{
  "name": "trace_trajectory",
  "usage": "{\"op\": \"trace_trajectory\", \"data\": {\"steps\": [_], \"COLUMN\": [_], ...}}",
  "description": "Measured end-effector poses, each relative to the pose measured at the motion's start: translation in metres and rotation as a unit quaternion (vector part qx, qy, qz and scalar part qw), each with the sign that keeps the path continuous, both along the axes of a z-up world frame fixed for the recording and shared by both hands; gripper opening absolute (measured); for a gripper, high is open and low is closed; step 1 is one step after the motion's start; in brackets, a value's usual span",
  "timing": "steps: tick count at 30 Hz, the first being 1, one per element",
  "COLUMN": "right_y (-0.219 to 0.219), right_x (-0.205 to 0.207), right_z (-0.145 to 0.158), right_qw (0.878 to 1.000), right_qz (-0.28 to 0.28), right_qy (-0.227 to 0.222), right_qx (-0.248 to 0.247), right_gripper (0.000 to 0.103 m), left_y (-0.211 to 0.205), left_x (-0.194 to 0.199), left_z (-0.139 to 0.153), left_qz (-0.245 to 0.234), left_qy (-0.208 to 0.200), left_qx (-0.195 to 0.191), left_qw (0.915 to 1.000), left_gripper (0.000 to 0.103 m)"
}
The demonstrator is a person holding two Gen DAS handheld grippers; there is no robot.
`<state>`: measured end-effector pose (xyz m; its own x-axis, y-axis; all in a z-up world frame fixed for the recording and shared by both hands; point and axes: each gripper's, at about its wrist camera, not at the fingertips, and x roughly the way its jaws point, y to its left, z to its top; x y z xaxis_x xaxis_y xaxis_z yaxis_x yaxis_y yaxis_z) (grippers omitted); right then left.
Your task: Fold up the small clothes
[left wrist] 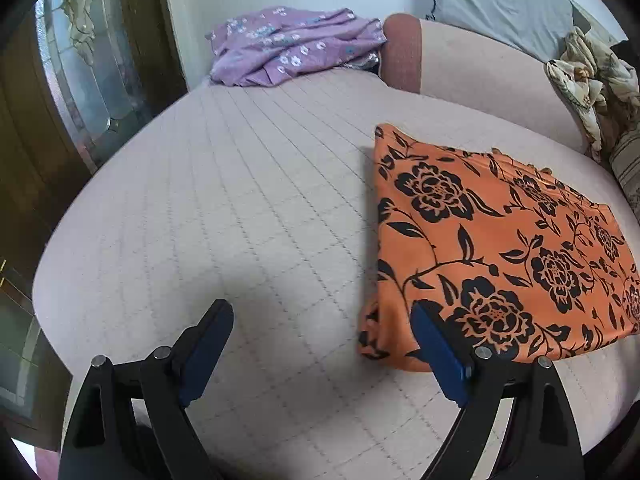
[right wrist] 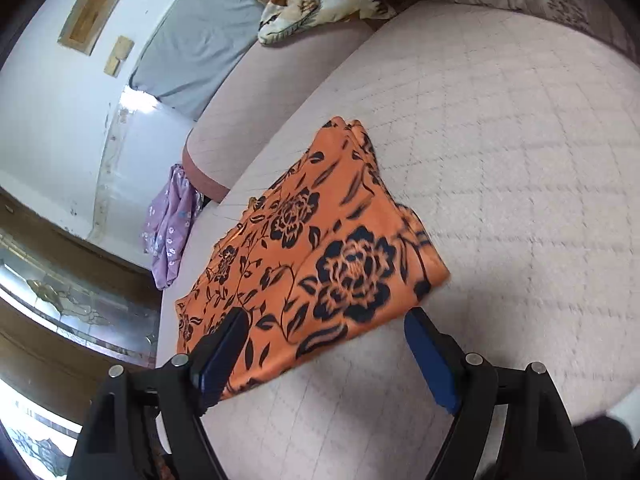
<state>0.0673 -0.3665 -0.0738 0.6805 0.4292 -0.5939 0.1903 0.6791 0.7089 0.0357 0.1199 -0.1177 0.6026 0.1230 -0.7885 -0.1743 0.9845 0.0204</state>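
Observation:
An orange cloth with black flowers (left wrist: 496, 248) lies folded into a flat rectangle on the pale quilted bed (left wrist: 240, 208). In the left wrist view my left gripper (left wrist: 320, 316) is open above the bare quilt, its right finger just over the cloth's near left corner. The right wrist view shows the same orange cloth (right wrist: 320, 256) ahead of my right gripper (right wrist: 326, 322). That gripper is open, hovering at the cloth's near edge, with nothing pinched between its blue pads.
A crumpled purple flowered garment (left wrist: 296, 46) lies at the far end of the bed beside a pink bolster (left wrist: 404, 52). A beige patterned blanket (left wrist: 592, 80) is heaped at the right. A grey pillow (right wrist: 200, 40) leans on the wall. Dark wooden furniture with glass (left wrist: 80, 80) flanks the bed.

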Motion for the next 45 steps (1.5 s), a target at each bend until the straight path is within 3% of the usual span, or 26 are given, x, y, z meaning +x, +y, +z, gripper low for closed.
{"op": "trace_trajectory", "data": {"steps": [6,9,15,21,22,25,28,31,35,37,38,40,41,43,45], "right_y": [0.001,-0.002,-0.008,-0.013,-0.014,-0.01,-0.007,-0.007,-0.005,-0.003,-0.001,0.003,0.004,0.006,0.007], "right_x": [-0.003,0.01,0.032,0.038,0.039,0.043,0.045,0.045,0.049,0.054,0.058,0.064,0.064,0.064,0.062], "right_z": [-0.021,-0.025,-0.024,-0.025,-0.024,-0.018,-0.017,-0.025,-0.024,-0.022,-0.021,-0.021,-0.021,-0.018,-0.013], "right_qw": [0.998,0.997,0.993,0.994,0.994,0.997,0.998,0.997,0.998,0.998,0.999,0.999,0.999,0.999,0.999], "right_qz": [-0.013,-0.03,-0.08,-0.079,-0.078,-0.067,-0.063,-0.06,-0.054,-0.047,-0.041,-0.036,-0.037,-0.037,-0.033], "right_qy": [0.045,0.044,0.058,0.048,0.042,0.017,0.018,0.029,0.017,0.014,0.013,0.026,0.029,0.025,0.021], "right_qx": [0.038,0.061,0.059,0.061,0.06,0.044,0.026,0.036,0.034,0.025,0.017,-0.004,-0.008,-0.009,-0.009], "right_gripper": [0.083,0.084,0.084,0.084,0.082,0.06,0.06,0.069,0.071,0.064,0.05,0.038,0.038,0.038,0.044], "left_y": [-0.018,-0.034,-0.056,-0.075,-0.079,-0.09,-0.098,-0.106,-0.118,-0.121,-0.122,-0.127,-0.129,-0.131,-0.13], "left_x": [0.013,0.017,0.024,0.03,0.032,0.038,0.042,0.047,0.053,0.056,0.058,0.065,0.071,0.07,0.072], "left_z": [0.007,0.011,0.009,0.007,0.006,0.004,0.005,0.004,0.005,0.002,0.0,-0.015,-0.028,-0.027,-0.022], "left_qz": [-0.027,-0.047,-0.066,-0.085,-0.089,-0.099,-0.103,-0.106,-0.11,-0.11,-0.109,-0.111,-0.116,-0.122,-0.121], "left_qy": [-0.004,-0.007,-0.001,-0.001,0.0,0.007,0.007,0.011,0.011,0.017,0.021,0.05,0.081,0.065,0.078], "left_qx": [-0.007,-0.007,-0.012,-0.016,-0.016,-0.013,-0.014,-0.014,-0.014,-0.023,-0.025,-0.019,-0.012,-0.001,-0.01], "left_qw": [0.9996,0.9989,0.9977,0.9963,0.9959,0.995,0.9946,0.9942,0.9938,0.9936,0.9935,0.9924,0.9898,0.9904,0.9895], "left_gripper": [0.091,0.091,0.091,0.091,0.091,0.091,0.091,0.091,0.091,0.091,0.091,0.092,0.093,0.096,0.096]}}
